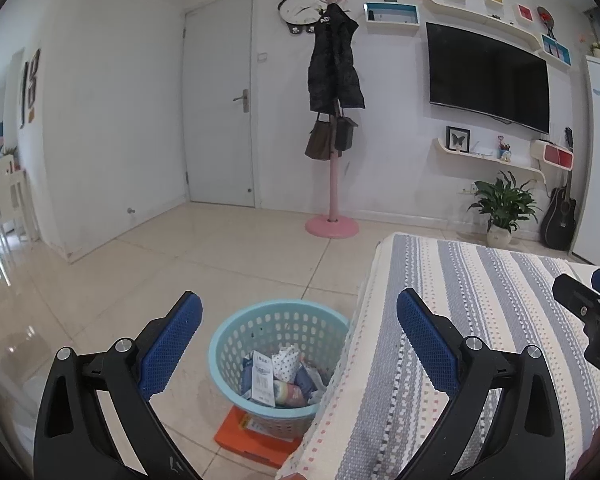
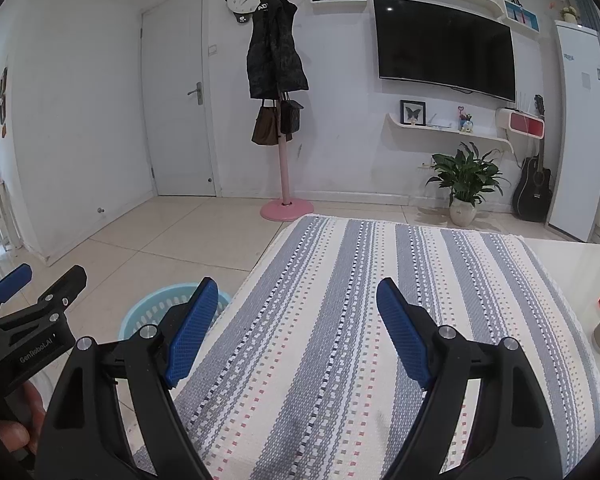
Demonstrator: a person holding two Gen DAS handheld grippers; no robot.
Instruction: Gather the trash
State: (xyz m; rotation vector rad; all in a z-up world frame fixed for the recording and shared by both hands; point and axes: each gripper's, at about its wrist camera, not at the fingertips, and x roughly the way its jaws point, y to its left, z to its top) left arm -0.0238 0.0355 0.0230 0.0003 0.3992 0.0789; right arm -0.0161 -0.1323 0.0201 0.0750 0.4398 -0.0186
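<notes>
Both grippers, the left gripper (image 1: 300,344) and the right gripper (image 2: 298,330), gape wide and empty, while the round light-blue plastic basket (image 1: 228,334) just below the left one already holds wrappers (image 1: 278,378), and the striped woven cloth (image 2: 340,280) under the right one looks bare, so little seems left.

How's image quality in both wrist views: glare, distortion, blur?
Left wrist: strong fisheye bend on the door, window glare on the floor at left, basket sharp. Right wrist: same bending, black corner vignette, small glint on the TV, striped cloth crisp, no motion blur.
</notes>
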